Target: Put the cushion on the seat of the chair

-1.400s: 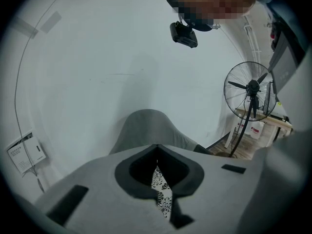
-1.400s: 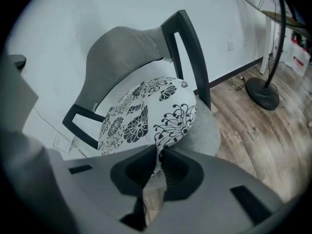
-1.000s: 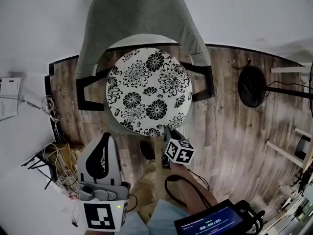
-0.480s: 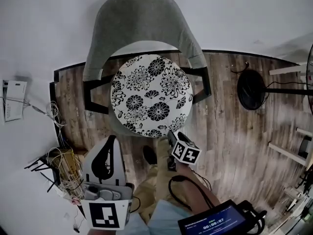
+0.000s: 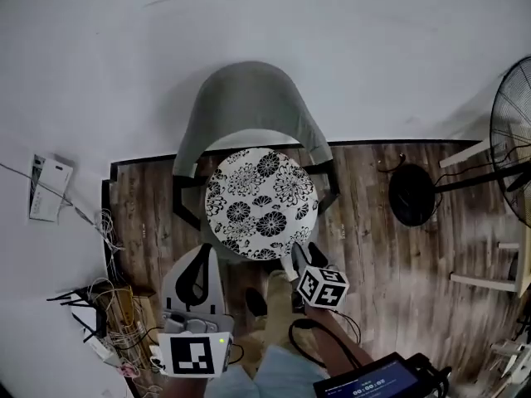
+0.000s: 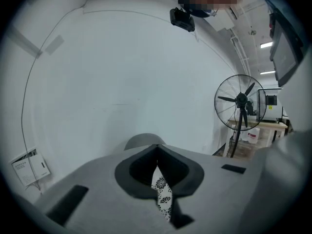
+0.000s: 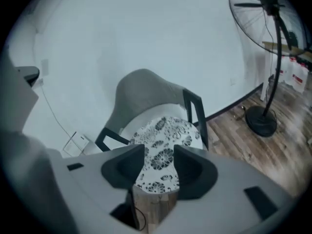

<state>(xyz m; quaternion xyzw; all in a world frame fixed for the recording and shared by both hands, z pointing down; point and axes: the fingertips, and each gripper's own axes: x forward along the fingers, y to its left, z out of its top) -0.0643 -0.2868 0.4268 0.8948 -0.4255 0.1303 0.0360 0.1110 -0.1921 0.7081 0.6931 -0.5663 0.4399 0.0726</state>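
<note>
A round black-and-white floral cushion [image 5: 261,204] lies flat on the seat of the grey chair [image 5: 249,106], which stands against the white wall. My right gripper [image 5: 302,251] hovers just in front of the cushion's near edge, clear of it. Its jaws are apart and closing a little, with nothing between them; past them the right gripper view shows the cushion [image 7: 168,128] and the chair back [image 7: 141,94]. My left gripper [image 5: 200,249] hangs left of the seat's front, its tips together and empty. A strip of cushion [image 6: 162,194] shows through its jaws.
A standing fan [image 5: 412,195] is on the wooden floor to the chair's right, also seen as fan [image 7: 265,57] and fan [image 6: 240,101]. A tangle of cables [image 5: 116,305] lies at the left. The person's legs [image 5: 265,305] and a tablet [image 5: 373,380] are below.
Both grippers have risen and drawn back from the chair, which now looks smaller and farther. The right gripper has left the cushion's front edge. The cushion stays on the seat.
</note>
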